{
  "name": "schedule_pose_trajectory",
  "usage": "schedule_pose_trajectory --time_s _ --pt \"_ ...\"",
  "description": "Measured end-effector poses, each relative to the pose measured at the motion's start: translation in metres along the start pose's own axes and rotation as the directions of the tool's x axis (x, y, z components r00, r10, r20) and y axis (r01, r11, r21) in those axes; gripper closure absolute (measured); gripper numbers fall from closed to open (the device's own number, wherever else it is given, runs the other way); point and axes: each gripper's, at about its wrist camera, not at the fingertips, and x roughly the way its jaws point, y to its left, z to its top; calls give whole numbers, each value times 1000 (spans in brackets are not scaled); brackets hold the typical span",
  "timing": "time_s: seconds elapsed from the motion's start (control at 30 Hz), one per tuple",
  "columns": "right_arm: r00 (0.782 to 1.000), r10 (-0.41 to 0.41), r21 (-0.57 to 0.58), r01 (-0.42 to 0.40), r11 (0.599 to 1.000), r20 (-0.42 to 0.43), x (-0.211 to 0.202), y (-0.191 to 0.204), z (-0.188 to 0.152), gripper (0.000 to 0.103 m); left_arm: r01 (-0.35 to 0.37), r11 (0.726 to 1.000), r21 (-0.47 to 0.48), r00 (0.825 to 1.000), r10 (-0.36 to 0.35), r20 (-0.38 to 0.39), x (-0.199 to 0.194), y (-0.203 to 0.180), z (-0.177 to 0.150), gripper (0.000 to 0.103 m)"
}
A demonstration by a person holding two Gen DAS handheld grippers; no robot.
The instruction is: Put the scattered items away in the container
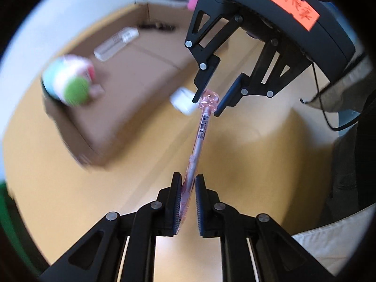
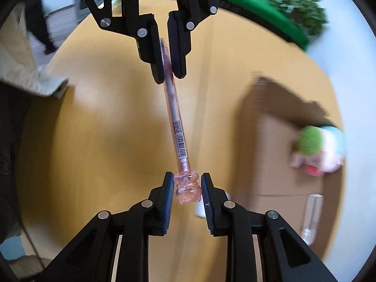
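Note:
A pink transparent pen [image 1: 198, 138] with a bear-shaped top hangs in the air between both grippers. My left gripper [image 1: 188, 181] is shut on its lower barrel. My right gripper [image 2: 186, 178] has its pads on either side of the bear top [image 2: 188, 186], touching or nearly touching it. In the right wrist view the pen [image 2: 175, 117] runs from the left gripper [image 2: 168, 70] at the top to the bear top. The right gripper [image 1: 206, 103] shows in the left wrist view. The cardboard box [image 1: 131, 98] lies open on the yellow table [image 1: 70, 188].
In the box lie a clear plastic bottle [image 1: 116, 43], a plush toy with a green ball [image 1: 70, 80] and a dark object [image 1: 156, 26] at the far wall. A white object [image 1: 182, 101] sits behind the right gripper. Beige cloth [image 2: 30, 70] lies on the table's edge.

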Motion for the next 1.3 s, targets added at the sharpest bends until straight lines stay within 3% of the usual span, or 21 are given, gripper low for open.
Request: schedule_pose_trajectory --time_s 0.03,0.13,0.3,0.43,0.6,0.83,1.0,1.3 --pt "1000 -24 13 24 1000 1 -10 -11 5 78 -17 999 31 1000 17 6 -1 -3 43 92" --pt "995 -101 55 101 993 -9 -31 -34 29 78 -58 991 120 998 54 38 -21 20 85 92" --pt "982 -180 120 185 975 -52 -66 -116 20 79 -75 970 231 996 62 62 -21 86 178 92" --pt "978 -193 168 204 965 -82 -57 -161 -13 79 -61 958 282 998 53 38 4 109 216 92" --pt "980 -169 201 188 961 -106 -16 -198 -49 79 -27 951 309 999 37 -26 67 137 255 92" --pt "988 -81 251 113 961 -132 45 -217 -94 80 46 938 343 988 9 -155 154 145 269 92" --pt "989 -34 269 72 960 -143 79 -227 -106 80 68 935 348 975 12 -221 197 146 260 92" --pt "991 13 296 27 955 -132 91 -231 -112 79 102 932 349 962 -3 -274 216 153 254 91"
